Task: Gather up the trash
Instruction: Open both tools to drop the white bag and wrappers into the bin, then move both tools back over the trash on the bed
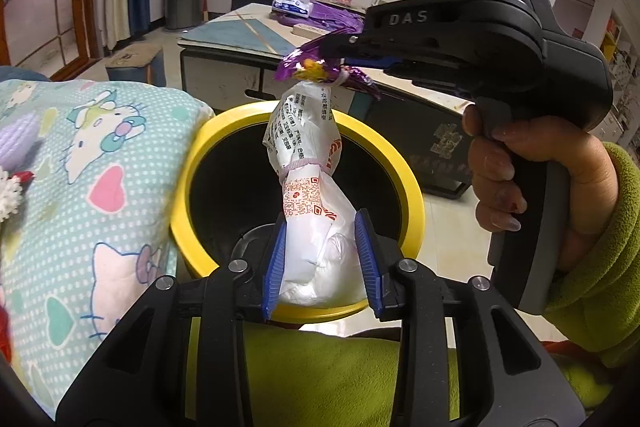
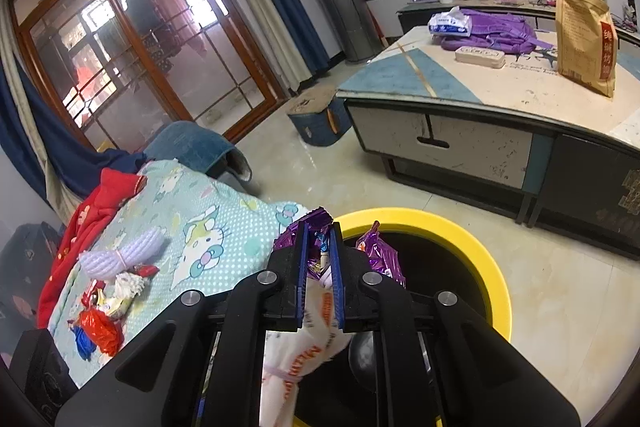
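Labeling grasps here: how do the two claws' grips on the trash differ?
The left claw clamps the white wrapper's bulky lower end, jaws set wide. The right claw pinches the purple wrapper on top, jaws nearly together. Both hold the same bundle above the yellow bin.

Two close wrist views (both fisheye) over one yellow bin (image 1: 404, 163) (image 2: 472, 239)

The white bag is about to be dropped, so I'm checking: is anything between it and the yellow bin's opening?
Nothing visible blocks it. The white bag hangs directly over the open yellow bin, held by both grippers.
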`<move>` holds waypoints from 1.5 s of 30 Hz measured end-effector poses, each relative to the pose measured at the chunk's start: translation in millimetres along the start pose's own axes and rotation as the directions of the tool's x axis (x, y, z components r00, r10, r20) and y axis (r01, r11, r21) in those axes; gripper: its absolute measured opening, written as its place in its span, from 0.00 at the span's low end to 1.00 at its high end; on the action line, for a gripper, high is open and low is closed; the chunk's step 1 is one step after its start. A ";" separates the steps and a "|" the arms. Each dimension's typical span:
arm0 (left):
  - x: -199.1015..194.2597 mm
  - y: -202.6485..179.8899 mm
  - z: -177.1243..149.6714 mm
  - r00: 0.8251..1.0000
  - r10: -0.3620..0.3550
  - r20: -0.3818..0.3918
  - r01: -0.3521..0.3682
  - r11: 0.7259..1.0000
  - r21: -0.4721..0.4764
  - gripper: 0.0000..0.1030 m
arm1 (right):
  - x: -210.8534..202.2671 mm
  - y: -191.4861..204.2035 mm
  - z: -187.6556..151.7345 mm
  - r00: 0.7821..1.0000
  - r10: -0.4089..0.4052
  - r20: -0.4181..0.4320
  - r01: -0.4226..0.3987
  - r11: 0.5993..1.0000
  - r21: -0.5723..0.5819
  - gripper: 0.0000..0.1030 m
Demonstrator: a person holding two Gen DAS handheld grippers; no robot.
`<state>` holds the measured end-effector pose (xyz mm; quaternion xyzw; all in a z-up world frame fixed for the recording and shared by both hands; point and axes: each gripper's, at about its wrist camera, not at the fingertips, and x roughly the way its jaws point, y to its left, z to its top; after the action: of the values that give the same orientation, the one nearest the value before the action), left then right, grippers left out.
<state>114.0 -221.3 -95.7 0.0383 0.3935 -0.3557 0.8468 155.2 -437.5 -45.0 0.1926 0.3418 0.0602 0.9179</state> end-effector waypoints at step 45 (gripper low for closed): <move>-140.4 67.7 -2.5 0.878 0.359 0.317 -0.286 0.924 -0.255 0.89 | -24.0 89.8 -24.7 0.990 0.137 0.022 -0.128 0.959 -0.252 0.50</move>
<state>93.9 -89.8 -14.7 -0.0475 0.2543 -0.1685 0.9512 122.8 -353.1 -12.1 0.0990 0.2999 0.1603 0.9352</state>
